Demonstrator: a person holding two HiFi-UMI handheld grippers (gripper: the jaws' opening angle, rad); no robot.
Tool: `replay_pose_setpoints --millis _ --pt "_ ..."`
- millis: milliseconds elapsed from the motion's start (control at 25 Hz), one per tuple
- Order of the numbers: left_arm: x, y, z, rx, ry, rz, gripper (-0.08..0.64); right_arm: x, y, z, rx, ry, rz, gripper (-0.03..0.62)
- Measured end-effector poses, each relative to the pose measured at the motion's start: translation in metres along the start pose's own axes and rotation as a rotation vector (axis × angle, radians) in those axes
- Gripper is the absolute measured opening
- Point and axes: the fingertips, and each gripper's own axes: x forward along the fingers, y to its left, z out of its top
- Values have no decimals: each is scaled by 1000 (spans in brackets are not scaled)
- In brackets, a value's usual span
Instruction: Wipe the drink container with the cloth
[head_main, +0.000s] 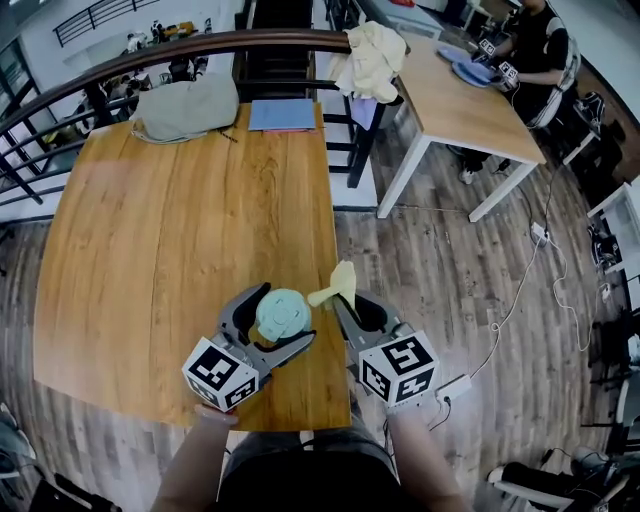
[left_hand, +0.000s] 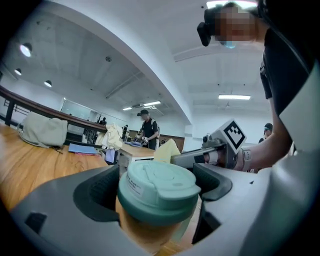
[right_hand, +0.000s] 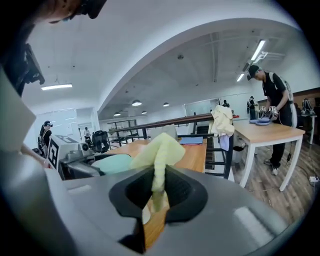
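Observation:
A drink container with a mint-green lid (head_main: 281, 313) and a tan body (left_hand: 150, 235) stands upright between the jaws of my left gripper (head_main: 285, 320), which is shut on it above the wooden table's near right corner. My right gripper (head_main: 345, 300) is shut on a pale yellow cloth (head_main: 337, 285), whose bunched end sticks up past the jaws (right_hand: 159, 150). The cloth hangs just right of the lid; whether it touches the lid I cannot tell. In the left gripper view the cloth (left_hand: 166, 150) shows behind the lid (left_hand: 157, 190), with the right gripper (left_hand: 187, 159) beside it.
The long wooden table (head_main: 170, 230) carries a grey bag (head_main: 186, 106) and a blue folder (head_main: 282, 115) at its far end. A railing (head_main: 150, 55) curves behind. To the right stands a second table (head_main: 470, 100) with draped clothes (head_main: 372, 58) and a person (head_main: 535, 45) working at it.

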Motion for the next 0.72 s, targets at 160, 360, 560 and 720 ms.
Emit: replay_pose_setpoints --millis 160,360,560,720 --pt "2 -5 -2 5 -3 -3 459 -7 3 18 4 -53 -4 46" --pt "-2 -11 4 30 -40 -57 460 -12 6 27 6 -88 -3 46" --pt "-10 -7 16 44 -58 -66 460 -10 8 29 10 -103 8 46" --pt "-24 -11 36 14 -137 -72 460 -12 13 38 -12 -127 24 46"
